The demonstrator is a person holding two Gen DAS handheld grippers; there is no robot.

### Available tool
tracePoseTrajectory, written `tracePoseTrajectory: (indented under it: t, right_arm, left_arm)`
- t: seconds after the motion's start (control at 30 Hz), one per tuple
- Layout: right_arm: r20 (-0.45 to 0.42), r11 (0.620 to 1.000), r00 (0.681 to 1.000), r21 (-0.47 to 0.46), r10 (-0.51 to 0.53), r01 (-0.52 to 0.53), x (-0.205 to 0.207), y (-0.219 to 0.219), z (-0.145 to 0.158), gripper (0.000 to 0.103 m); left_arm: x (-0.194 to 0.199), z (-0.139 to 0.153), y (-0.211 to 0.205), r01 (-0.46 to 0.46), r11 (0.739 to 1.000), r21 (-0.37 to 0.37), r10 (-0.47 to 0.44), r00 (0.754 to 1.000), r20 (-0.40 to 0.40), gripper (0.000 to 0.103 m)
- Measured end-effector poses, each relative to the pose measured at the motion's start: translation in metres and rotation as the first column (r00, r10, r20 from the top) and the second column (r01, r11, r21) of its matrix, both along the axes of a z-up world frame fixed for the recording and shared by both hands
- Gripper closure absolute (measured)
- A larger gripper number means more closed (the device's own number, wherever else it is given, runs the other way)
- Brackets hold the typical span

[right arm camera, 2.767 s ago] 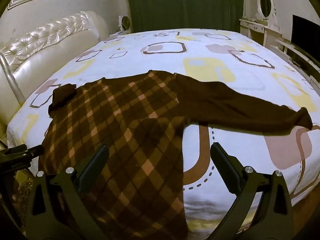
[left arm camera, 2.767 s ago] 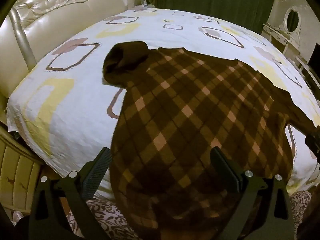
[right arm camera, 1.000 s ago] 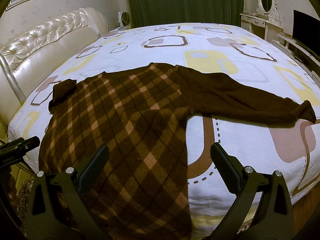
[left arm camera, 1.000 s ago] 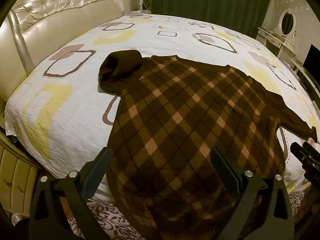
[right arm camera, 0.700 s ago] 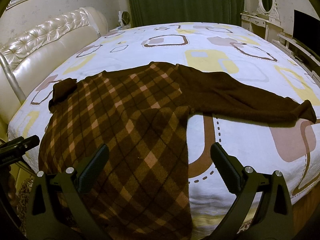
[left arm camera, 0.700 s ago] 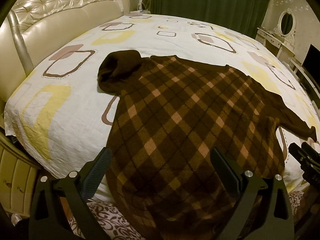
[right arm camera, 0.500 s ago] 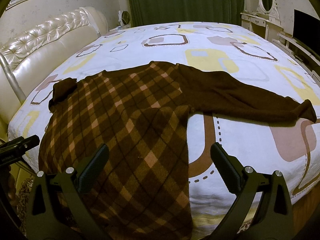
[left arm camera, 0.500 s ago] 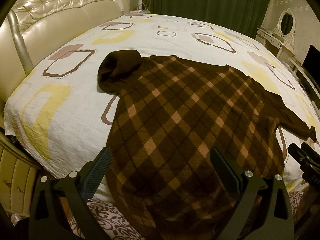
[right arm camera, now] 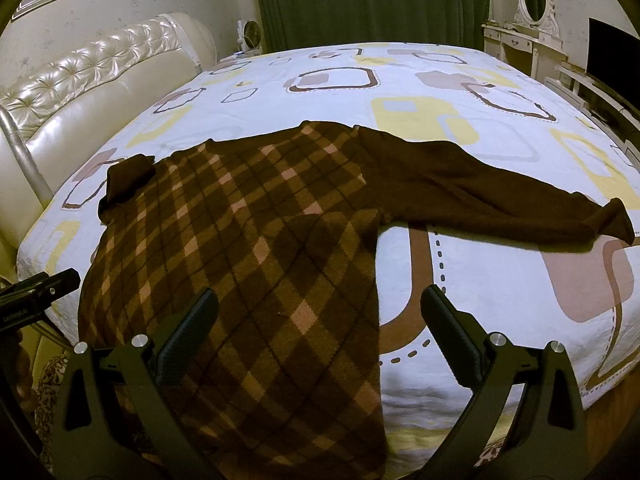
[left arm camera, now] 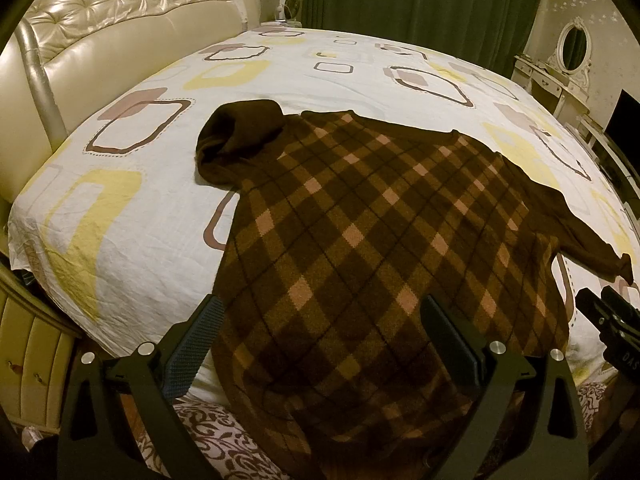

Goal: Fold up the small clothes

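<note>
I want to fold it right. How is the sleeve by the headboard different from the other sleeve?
The sleeve by the headboard is bunched into a short lump at the shoulder; the other sleeve lies stretched out long across the bed sheet. The bunched one shows no clear cuff, while the long one ends in a plain cuff. Both are solid dark brown, unlike the checked sweater body.

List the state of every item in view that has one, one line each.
Sweater: spread flat on the bed, unfolded, hem hanging over the near edge.
Long sleeve: stretched out straight to the side.
Other sleeve: bunched up by the shoulder.
Left gripper: open, empty.
Right gripper: open, empty.
Curtains: drawn shut.
</note>
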State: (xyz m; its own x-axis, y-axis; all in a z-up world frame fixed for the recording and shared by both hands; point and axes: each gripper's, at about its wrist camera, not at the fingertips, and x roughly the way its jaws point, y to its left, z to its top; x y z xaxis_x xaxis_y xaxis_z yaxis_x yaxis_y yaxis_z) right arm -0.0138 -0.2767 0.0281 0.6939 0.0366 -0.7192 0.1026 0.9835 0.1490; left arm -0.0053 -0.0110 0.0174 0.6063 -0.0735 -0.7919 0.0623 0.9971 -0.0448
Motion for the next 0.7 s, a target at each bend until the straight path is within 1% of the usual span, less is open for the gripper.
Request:
tracePoseTrajectory:
  t: [0.3, 0.43, 0.53, 0.6, 0.7]
  right_arm:
    - [0.002, 1.000, 1.000, 0.001, 0.001, -0.001, 0.000, 0.001, 0.000, 0.002]
    - [-0.002, 1.000, 1.000, 0.017, 0.011, -0.011, 0.000, 0.002, -0.001, 0.002]
    - [-0.013, 0.998, 0.999, 0.062, 0.030, -0.029, 0.003, -0.002, 0.002, 0.002]
    - [-0.019, 0.992, 0.999, 0.122, 0.036, -0.033, 0.006, -0.013, 0.006, 0.002]
    - [-0.006, 0.977, 1.000, 0.213, -0.005, 0.006, 0.009, -0.048, 0.019, 0.002]
  left_arm:
    - [0.000, 0.000, 0.000, 0.000, 1.000, 0.001, 0.000, 1.000, 0.000, 0.005]
    - [0.000, 0.000, 0.000, -0.001, 1.000, -0.002, 0.001, 1.000, -0.001, 0.005]
    - [0.000, 0.000, 0.000, -0.001, 1.000, 0.001, 0.001, 1.000, -0.001, 0.005]
    - [0.000, 0.000, 0.000, -0.002, 1.000, -0.001, 0.002, 1.000, -0.002, 0.005]
    - [0.001, -0.002, 0.000, -0.013, 1.000, -0.006, 0.013, 1.000, -0.015, 0.005]
